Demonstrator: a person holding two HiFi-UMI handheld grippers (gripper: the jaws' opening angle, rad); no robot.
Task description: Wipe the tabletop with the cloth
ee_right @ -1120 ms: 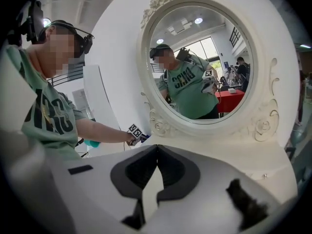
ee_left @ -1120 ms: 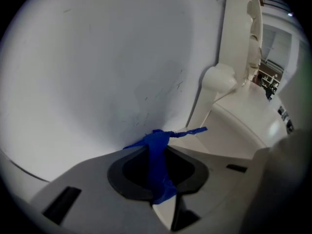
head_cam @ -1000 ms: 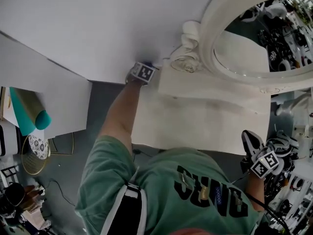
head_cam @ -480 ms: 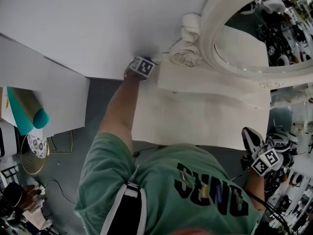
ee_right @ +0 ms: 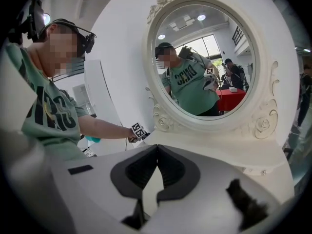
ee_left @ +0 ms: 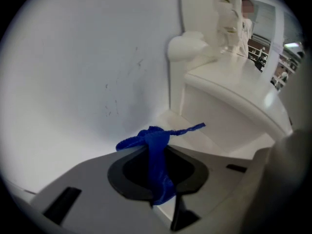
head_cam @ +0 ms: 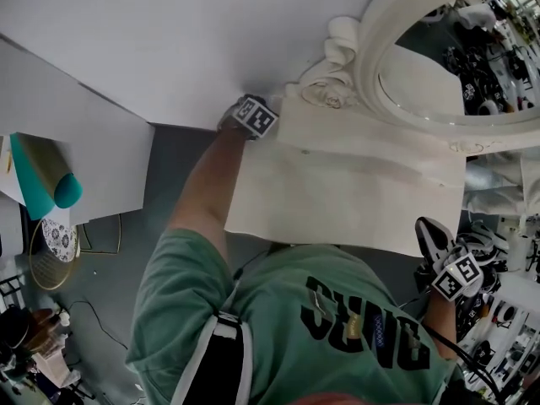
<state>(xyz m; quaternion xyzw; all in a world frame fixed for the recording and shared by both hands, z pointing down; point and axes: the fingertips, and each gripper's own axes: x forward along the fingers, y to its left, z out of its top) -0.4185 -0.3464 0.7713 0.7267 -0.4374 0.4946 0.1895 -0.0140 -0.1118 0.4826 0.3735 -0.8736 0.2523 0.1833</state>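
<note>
One crumpled blue cloth [ee_left: 157,152] is pinched between the closed jaws of the left gripper [head_cam: 255,114], at the far left corner of the single cream tabletop [head_cam: 337,201], beside the white wall [head_cam: 169,40]. The right gripper [ee_right: 157,152], second of two, is clenched on nothing, off the table's near right edge. One oval white-framed mirror [head_cam: 367,62] stands along the far side.

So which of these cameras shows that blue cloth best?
The left gripper view: the crumpled blue cloth is pinched between that gripper's jaws, close up. In the head view the left gripper hides it, at the white tabletop's corner. The right gripper view shows only that gripper's marker cube, far off.
</note>
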